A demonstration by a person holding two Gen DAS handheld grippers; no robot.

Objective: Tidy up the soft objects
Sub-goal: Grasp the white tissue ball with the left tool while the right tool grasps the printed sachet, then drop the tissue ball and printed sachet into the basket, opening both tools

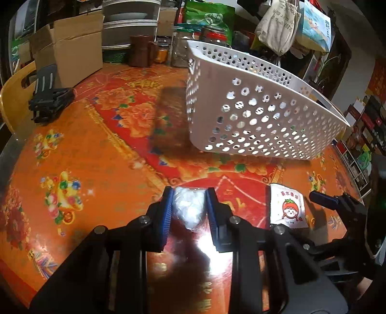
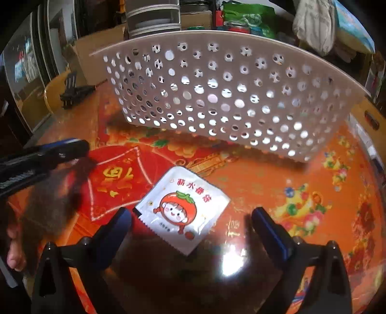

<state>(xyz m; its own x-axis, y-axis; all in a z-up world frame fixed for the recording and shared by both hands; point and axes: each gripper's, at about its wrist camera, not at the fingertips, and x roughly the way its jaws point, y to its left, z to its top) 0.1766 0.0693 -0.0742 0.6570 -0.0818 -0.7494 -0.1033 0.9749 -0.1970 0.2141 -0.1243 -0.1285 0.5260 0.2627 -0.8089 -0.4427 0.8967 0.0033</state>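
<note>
My left gripper is shut on a crumpled clear plastic bag, low over the orange tablecloth. A white packet printed with a tomato-headed cartoon lies flat on the cloth; in the left wrist view that packet is just right of my left gripper. My right gripper stands open around the near corner of the packet, its blue pads wide apart and not touching it. A white perforated basket stands behind the packet; the same basket is ahead and right of my left gripper.
A cardboard box, stacked metal pots, jars and a green bag crowd the table's far side. A black phone stand sits at the left near a yellow chair back. A hand shows at the left edge.
</note>
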